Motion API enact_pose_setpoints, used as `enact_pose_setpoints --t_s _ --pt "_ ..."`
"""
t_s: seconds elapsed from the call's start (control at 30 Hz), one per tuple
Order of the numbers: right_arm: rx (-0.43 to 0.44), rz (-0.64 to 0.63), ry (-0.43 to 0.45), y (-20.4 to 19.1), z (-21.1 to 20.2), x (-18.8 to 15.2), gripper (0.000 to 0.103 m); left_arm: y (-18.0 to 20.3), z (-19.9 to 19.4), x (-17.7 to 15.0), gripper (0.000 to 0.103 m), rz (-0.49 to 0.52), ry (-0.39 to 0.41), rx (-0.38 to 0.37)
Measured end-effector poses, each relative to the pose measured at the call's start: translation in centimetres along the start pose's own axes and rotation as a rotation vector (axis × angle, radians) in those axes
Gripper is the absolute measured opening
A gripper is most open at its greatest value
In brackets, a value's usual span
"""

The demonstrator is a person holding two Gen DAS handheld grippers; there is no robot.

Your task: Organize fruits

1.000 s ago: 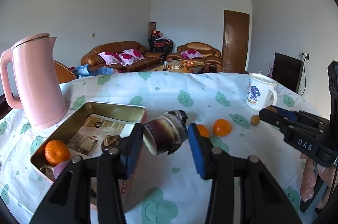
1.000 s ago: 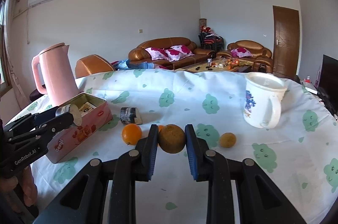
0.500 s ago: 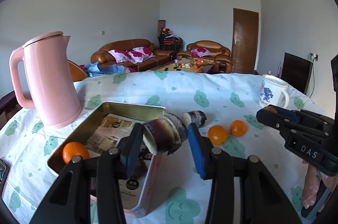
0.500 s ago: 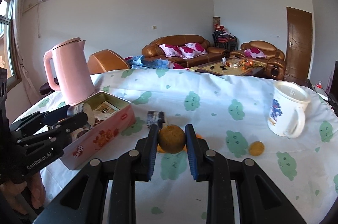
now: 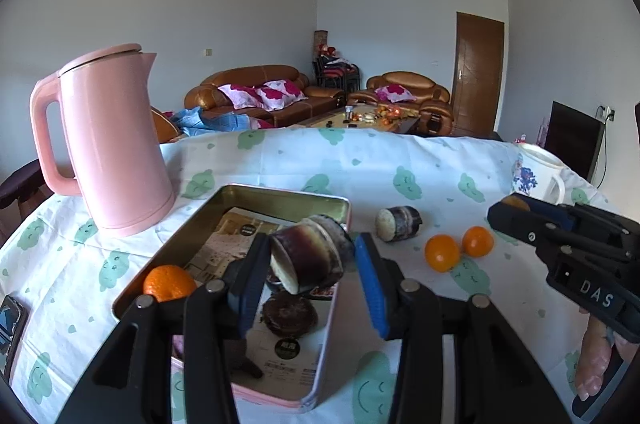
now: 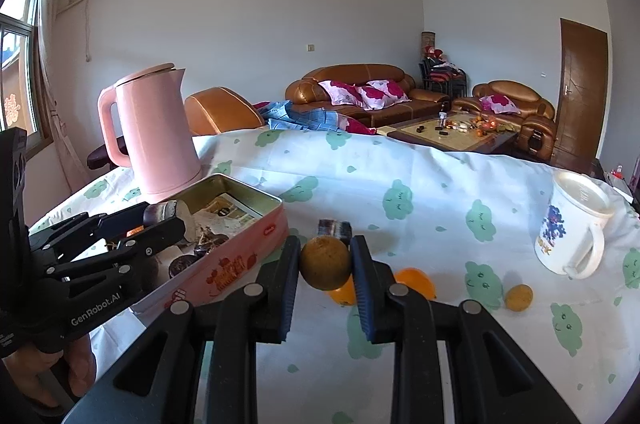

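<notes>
- Both hands had carried their loads leftward toward the tin [image 5: 224,208] since the earlier frames; in the left view the tin had slid from the far left to lie under the left gripper [image 5: 312,264].
- Left view: the left gripper was clamped on a cane stub [image 5: 308,256], a short cylinder with dark purple rind and a pale, fibrous cut face. It hung tilted over the tin's open mouth, probably ready to be dropped in.
- The tin was a shallow rounded rectangle, dull gold metal inside and pink outside, lined with printed paper. An orange [image 5: 168,282] and a dark round fruit [image 5: 288,312] already lay inside.
- On the cloth [image 5: 400,160], white with green cloud faces, a second stub [image 5: 398,222] and two more glossy oranges [image 5: 458,248] waited, well apart from the tin.
- Right view: the right gripper [image 6: 325,264] was pressed together on a brown fruit [image 6: 325,262], round and matte with a rough skin, held above the cloth just right of the tin, likely next in line.
- A smaller brown fruit [image 6: 518,297] sat near the smooth white mug [image 6: 572,224]; the pink kettle [image 6: 154,128] stood behind the tin.
</notes>
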State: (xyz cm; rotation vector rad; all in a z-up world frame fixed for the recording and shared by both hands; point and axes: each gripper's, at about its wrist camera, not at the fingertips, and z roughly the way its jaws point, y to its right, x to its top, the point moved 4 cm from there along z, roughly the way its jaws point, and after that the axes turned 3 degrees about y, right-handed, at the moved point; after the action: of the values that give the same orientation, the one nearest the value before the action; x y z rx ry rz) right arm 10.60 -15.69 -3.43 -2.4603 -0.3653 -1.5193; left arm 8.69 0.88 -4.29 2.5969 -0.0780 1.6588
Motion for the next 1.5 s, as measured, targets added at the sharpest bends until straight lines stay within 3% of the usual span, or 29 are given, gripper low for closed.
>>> enact_pose_setpoints --t_s 1.1,1.5 --pt "0.107 -0.053 0.0 -6.1 3.0 2.9 0.027 -4.4 0.5 1.4 0.045 0.009 -0.012 0.068" --pt "0.128 -0.055 -0.012 -7.2 4.4 3.2 0.027 -6.0 1.4 1.9 0.045 -0.002 -0.046 0.05"
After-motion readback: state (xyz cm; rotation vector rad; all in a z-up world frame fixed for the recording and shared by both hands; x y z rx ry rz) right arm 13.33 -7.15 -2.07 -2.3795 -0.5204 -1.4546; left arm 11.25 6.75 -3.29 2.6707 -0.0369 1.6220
